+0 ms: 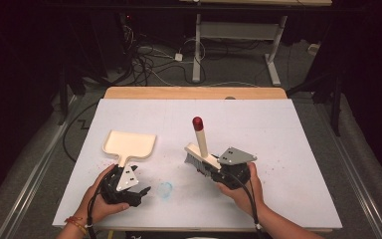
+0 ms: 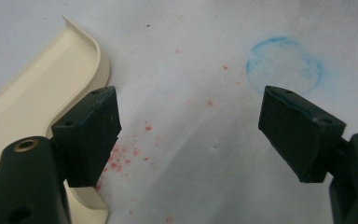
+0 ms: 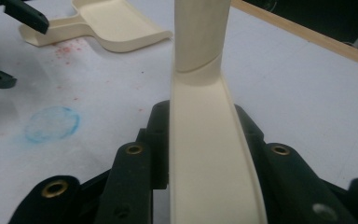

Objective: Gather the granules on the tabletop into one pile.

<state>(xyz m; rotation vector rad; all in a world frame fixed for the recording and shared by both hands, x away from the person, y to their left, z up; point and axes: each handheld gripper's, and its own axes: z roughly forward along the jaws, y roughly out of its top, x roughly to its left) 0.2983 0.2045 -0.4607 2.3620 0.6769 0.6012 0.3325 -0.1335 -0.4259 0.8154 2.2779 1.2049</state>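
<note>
A white sheet covers the surface [image 1: 288, 149], with a strip of bare wood showing along its far edge. Two cream plastic things are in play: a small brush and a dustpan.

The right tongs [image 1: 223, 172], held in the person's right hand [image 1: 243, 191] near the front right of the sheet, are pinching the brush [image 1: 201, 149]. It has a flat cream back, a row of grey bristles under it, and a round cream handle that rises tilted away from the person and ends in a dark red cap. In the right gripper view the cream back of the brush [image 3: 209, 154] runs up between the two black jaws, which press on it from both sides, and narrows into the handle above.

The dustpan [image 1: 129, 144] lies flat on the sheet to the left of the brush and apart from it, its broad scoop pointing away from the person and its short handle pointing back toward the left tongs [image 1: 129, 191]. The scoop has a low raised rim on its sides. The left tongs are spread wide with nothing between them; in the left gripper view one jaw stands just beside the curved rim of the dustpan [image 2: 37, 102].

Between the two grippers a faint blue ring [image 1: 165, 189] is smudged on the sheet, and fine red specks [image 2: 121, 161] are scattered beside the dustpan.
</note>
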